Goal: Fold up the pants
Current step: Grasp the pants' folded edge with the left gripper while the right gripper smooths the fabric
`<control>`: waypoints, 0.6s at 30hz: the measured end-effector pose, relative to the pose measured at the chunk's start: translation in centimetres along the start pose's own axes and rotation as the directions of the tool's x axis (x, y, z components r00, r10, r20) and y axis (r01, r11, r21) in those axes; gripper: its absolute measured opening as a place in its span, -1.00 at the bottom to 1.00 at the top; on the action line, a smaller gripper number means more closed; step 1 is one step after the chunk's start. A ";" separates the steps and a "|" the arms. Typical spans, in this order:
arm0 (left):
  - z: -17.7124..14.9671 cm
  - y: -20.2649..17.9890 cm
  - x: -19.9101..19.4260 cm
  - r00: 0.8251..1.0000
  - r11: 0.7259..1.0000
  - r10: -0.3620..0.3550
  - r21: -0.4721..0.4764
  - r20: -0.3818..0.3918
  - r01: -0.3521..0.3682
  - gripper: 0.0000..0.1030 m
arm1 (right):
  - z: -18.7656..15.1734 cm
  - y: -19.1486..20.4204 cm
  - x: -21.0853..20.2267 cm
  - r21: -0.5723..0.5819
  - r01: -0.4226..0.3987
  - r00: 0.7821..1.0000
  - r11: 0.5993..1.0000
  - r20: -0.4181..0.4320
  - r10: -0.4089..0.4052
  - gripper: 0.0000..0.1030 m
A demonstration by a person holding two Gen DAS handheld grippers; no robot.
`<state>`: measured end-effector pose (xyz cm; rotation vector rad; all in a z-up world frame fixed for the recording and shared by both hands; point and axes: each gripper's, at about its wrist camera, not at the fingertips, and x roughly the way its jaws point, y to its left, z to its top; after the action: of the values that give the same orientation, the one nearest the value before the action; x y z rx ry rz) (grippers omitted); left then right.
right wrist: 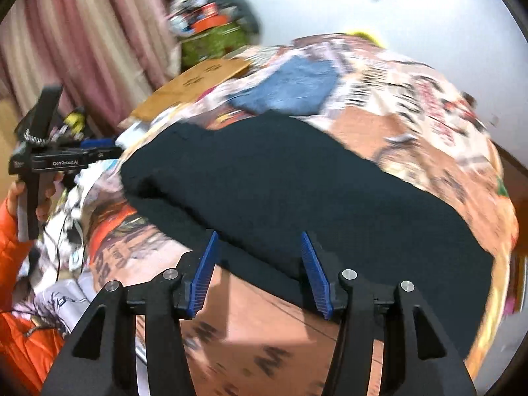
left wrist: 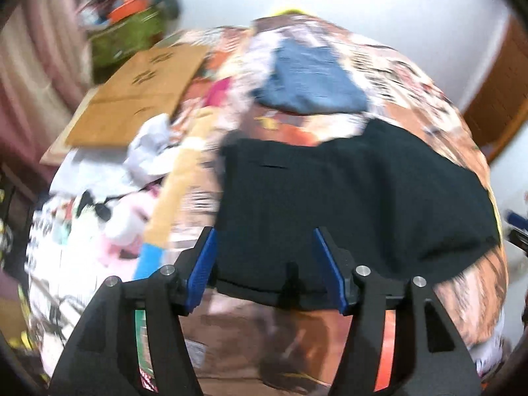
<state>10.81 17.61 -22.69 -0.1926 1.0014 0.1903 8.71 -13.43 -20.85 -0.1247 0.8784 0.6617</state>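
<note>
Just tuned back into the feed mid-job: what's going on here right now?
A person holds a gripper in each hand over a bed with a patterned bedspread. Black pants lie spread across it. The left gripper and the right gripper are both open at the near edge of the pants, and neither is clamped on the fabric. Folded blue jeans sit farther back, with a flat cardboard sheet to the left. The pictures are motion-blurred, so finer contact is hard to judge.

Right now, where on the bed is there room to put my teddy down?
Bare bedspread lies nearer than the black pants, and more right of the folded jeans. Left of the pants it is crowded: cardboard and a clothes heap.
</note>
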 end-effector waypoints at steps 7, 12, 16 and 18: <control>-0.9 3.8 6.0 0.986 0.989 0.031 -0.138 -0.163 -0.054 0.17 | -2.2 -9.2 -4.3 0.278 0.154 0.983 0.948 0.050 -0.174 -0.05; -1.6 3.0 7.3 0.984 0.986 0.036 -0.153 -0.175 -0.063 -0.05 | -4.8 -15.3 -4.9 0.431 0.270 0.956 0.861 -0.010 -0.295 -0.05; -1.4 1.6 7.1 0.983 0.989 0.087 -0.106 -0.164 -0.105 -0.53 | -6.7 -18.3 -3.2 0.502 0.295 0.951 0.813 -0.074 -0.299 -0.05; -1.3 0.7 6.8 0.978 0.986 0.144 -0.056 -0.150 -0.154 -0.64 | -7.5 -19.1 -1.9 0.520 0.293 0.954 0.802 -0.111 -0.277 -0.05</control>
<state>13.16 18.48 -29.17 -0.1948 1.1566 0.3515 13.94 -32.23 -27.38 0.2341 1.0193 0.1138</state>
